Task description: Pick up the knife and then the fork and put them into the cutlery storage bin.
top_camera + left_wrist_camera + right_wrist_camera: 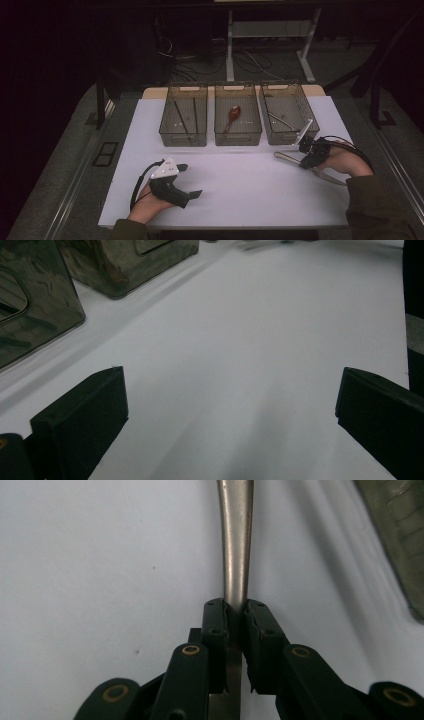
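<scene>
Metal utensil (235,545), likely knife, clamped mid-handle in my right gripper (235,611); long axis runs straight ahead, rightmost bin (289,114) just beyond. Left gripper (230,405) wide, idle.

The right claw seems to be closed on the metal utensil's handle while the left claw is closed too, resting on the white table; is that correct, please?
Not quite: the left claw is open, its jaws wide apart over the white table, as the left gripper view shows. The right claw is indeed closed on the metal utensil.
</scene>
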Demonstrator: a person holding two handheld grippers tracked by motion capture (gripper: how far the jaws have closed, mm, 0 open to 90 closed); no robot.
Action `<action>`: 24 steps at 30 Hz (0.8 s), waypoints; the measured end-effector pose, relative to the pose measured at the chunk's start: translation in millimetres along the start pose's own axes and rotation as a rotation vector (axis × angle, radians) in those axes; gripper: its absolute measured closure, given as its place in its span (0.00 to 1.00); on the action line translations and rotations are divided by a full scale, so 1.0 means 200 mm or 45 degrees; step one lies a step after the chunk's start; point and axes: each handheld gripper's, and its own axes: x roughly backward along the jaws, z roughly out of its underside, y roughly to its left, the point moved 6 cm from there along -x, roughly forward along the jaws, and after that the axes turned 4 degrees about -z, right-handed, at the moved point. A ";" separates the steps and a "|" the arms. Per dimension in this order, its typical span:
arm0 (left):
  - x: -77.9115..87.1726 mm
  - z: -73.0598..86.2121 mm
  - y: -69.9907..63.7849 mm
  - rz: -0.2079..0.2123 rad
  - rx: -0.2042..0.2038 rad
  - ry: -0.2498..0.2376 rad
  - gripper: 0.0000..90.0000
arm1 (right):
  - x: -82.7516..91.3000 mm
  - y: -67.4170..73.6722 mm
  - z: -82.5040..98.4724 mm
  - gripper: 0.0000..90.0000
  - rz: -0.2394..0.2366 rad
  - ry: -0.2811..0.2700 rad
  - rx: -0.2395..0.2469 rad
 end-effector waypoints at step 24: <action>0.01 0.00 0.00 -0.003 0.010 -0.009 0.00 | 0.34 -0.08 0.02 0.88 0.047 -0.669 -0.222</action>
